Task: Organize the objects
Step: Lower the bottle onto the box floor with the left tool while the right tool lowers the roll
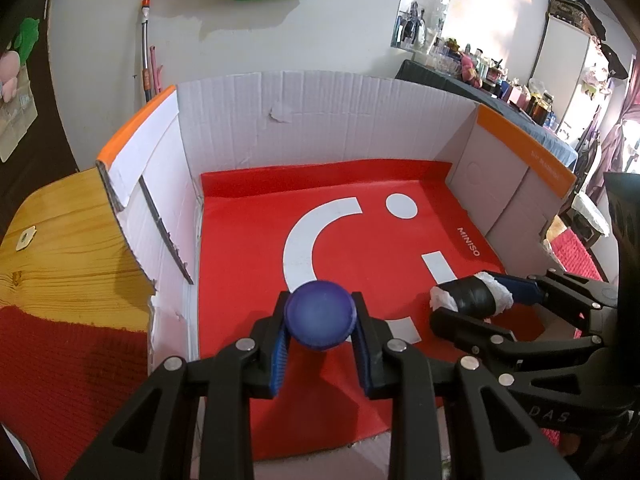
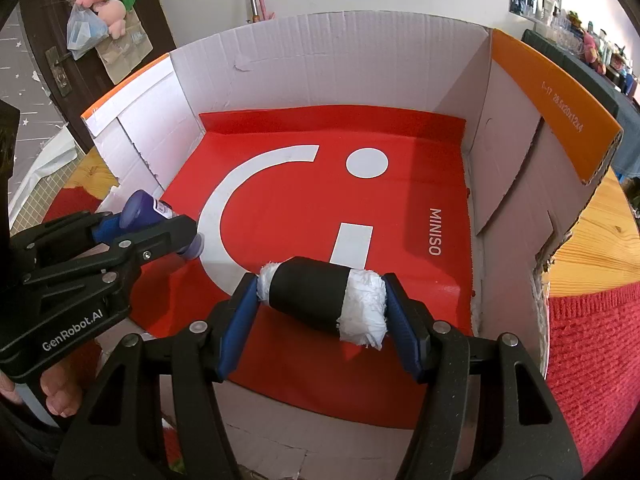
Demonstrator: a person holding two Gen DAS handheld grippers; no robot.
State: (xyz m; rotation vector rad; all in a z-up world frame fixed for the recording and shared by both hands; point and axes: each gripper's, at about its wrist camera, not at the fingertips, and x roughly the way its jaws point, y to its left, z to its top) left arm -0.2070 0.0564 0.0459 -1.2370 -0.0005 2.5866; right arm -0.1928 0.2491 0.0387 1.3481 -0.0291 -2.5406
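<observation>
Gripping a small purple bottle [image 1: 321, 314] across its body, the left gripper [image 1: 320, 344] is closed tight on it, blue pads [image 1: 277, 356] pressed to either side. The right wrist view shows the same bottle [image 2: 150, 216] lying roughly level in that gripper [image 2: 160, 236], its cap end toward the floor of the box. The right gripper [image 2: 322, 316] is clamped on a black roll with white paper ends [image 2: 324, 300], one pad [image 2: 236, 328] against each end, so the roll lies crosswise between the fingers. From the left wrist the roll [image 1: 472, 294] and right gripper [image 1: 480, 304] sit just beside the bottle, to its right. Both held things are inside an open cardboard box [image 2: 328, 64] with white walls and orange flaps, above the red MINISO sheet [image 2: 288, 200] that lines its bottom. The box stands on a wooden counter [image 1: 52, 248] partly covered by a red knitted cloth [image 2: 592, 352].
</observation>
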